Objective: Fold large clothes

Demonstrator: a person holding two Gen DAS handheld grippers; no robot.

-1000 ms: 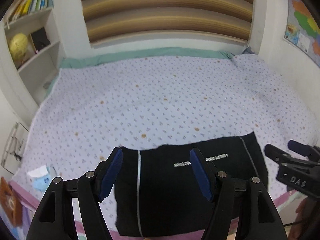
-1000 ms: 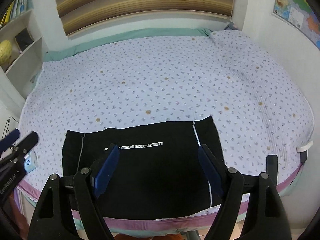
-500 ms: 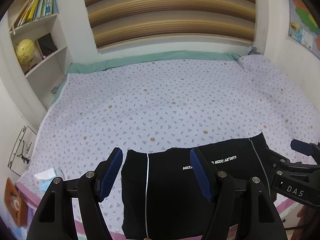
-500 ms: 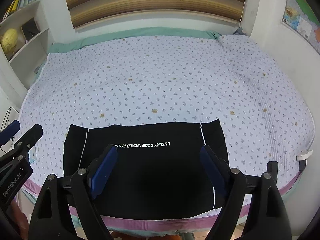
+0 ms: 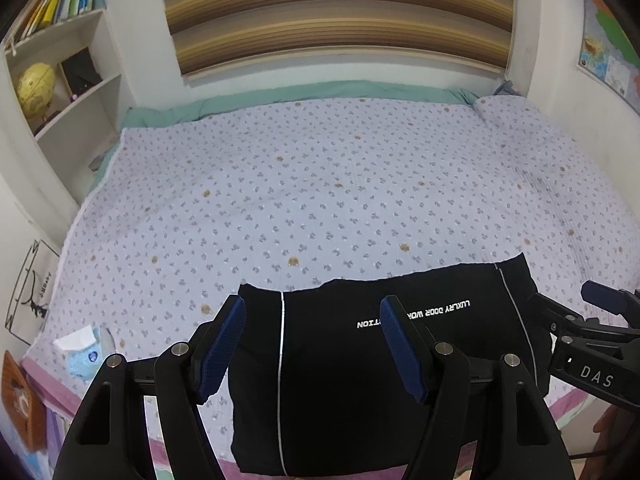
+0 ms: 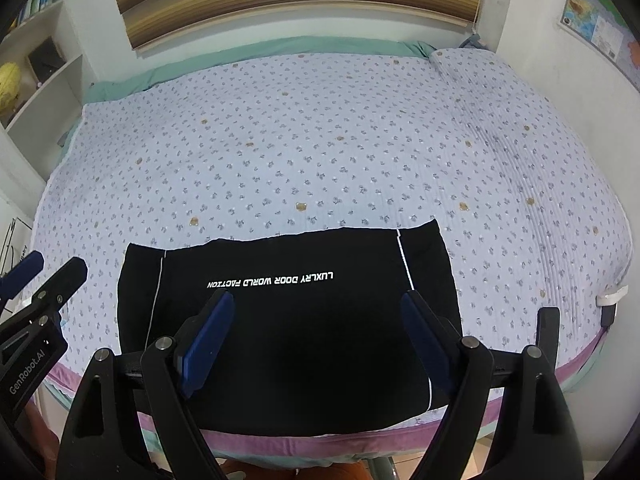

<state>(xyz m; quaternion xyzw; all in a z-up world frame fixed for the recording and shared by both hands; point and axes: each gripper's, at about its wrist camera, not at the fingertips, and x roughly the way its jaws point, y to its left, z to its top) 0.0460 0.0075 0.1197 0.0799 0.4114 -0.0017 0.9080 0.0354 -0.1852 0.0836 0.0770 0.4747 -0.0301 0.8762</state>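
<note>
A black garment (image 5: 340, 380) with white piping and white lettering lies folded into a flat rectangle at the near edge of the bed; it also shows in the right wrist view (image 6: 288, 332). My left gripper (image 5: 312, 336) is open and empty, held above the garment's left half. My right gripper (image 6: 318, 332) is open and empty, held above the garment's near middle. The right gripper shows at the right edge of the left wrist view (image 5: 580, 336), and the left gripper at the left edge of the right wrist view (image 6: 36, 292).
The bed has a lilac flowered sheet (image 5: 320, 200) with a pink hem at the near edge (image 6: 320, 440). A tissue pack (image 5: 82, 352) lies on the near left corner. White shelves (image 5: 64, 92) stand left, a wall with a map (image 5: 608, 52) right.
Both grippers have risen and drawn back a little from the garment, so more of the bed shows. The garment has not moved. Both stay open.
</note>
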